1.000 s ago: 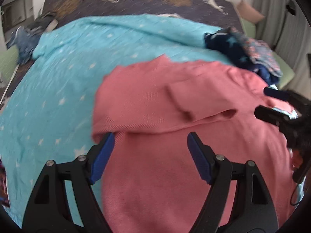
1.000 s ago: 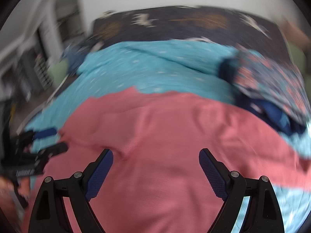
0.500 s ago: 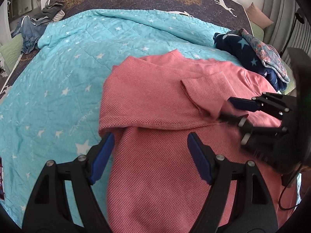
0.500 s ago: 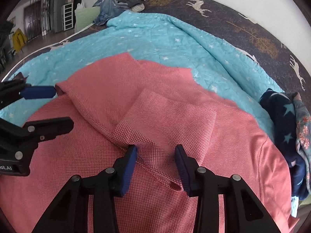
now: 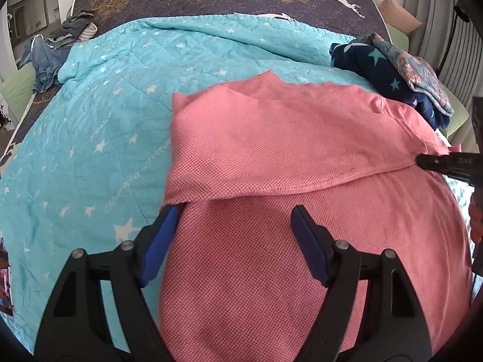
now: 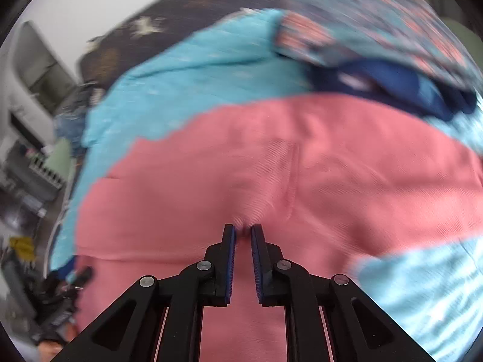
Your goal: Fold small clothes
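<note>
The left gripper hovers with fingers spread apart over the pink shirt, at its left folded edge. The right gripper has its fingers clamped on a pinch of the shirt's fabric. The shirt lies flat on the turquoise quilt, its far half folded over. The navy and floral clothes sit beyond, near the bed's right edge; bare quilt extends left.
</note>
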Tool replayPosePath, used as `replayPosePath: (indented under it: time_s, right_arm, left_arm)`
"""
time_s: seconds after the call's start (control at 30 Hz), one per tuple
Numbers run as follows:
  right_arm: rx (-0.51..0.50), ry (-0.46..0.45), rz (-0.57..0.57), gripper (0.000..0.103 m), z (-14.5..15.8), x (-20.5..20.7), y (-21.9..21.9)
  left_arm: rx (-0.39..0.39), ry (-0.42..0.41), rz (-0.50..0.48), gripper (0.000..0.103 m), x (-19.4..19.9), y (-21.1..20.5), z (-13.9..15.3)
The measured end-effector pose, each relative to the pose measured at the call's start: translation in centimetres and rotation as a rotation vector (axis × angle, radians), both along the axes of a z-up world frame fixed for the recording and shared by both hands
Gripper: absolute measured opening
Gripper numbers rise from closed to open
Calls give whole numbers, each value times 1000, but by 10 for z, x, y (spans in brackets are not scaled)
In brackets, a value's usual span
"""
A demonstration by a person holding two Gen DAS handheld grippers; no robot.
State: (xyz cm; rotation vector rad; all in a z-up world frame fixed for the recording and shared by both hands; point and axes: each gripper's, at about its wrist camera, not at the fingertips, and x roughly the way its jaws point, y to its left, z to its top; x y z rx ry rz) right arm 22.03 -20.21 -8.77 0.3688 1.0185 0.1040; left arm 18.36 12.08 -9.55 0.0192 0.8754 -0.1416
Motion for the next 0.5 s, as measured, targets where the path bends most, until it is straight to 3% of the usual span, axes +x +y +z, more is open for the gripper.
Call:
replayPosePath:
  time_s: [0.1,0.23,0.3,0.5]
  right_arm:
    - [64,-16,2,15,2,-9,-8]
    - [95,-64,13,42,13,-6,-9]
    - [111,-69,8,48,15,-4,-9]
    - [138,-29,10,50,3,10,-7]
  left_arm:
    - [11,-1,17,78,-1,3,0]
    - [30,8,62,78,-2,12,-4]
    - [21,23,87,78,0,19,-7]
    - [-18,58,205,78,12,45,-13]
